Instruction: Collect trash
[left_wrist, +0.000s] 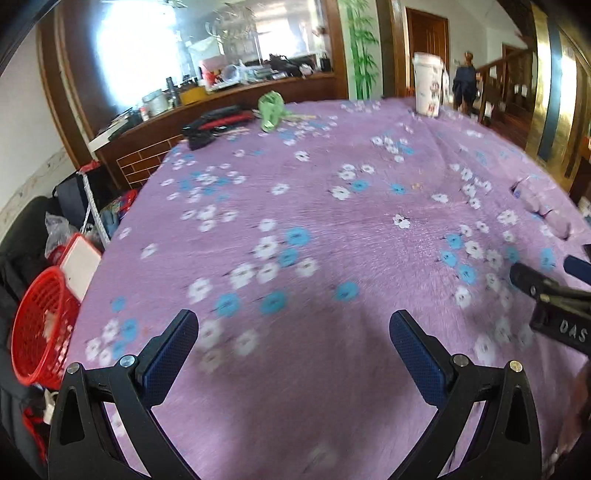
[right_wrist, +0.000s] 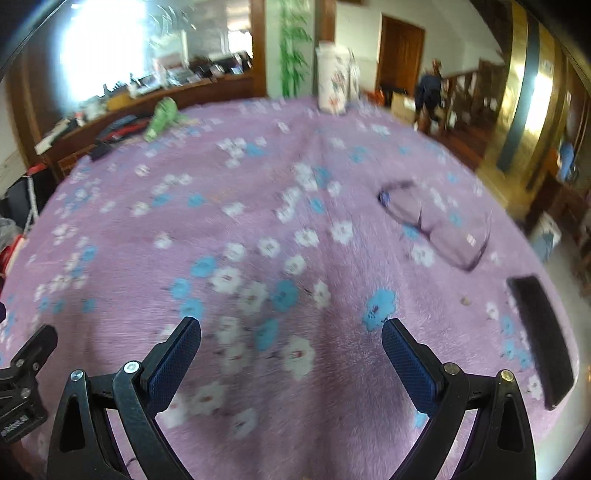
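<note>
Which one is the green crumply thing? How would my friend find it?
Start at the big table with the purple flowered cloth and look to its far edge, by the wooden counter. The green crumpled thing lies there, right of a black and red bundle. It is the only bright green item on the cloth.

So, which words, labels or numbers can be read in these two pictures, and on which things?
"DAS": raised letters on the black right gripper, cut off by the picture's edge.
Print on the tall white container: too blurred.
Lettering on the black left gripper: too blurred.
</note>
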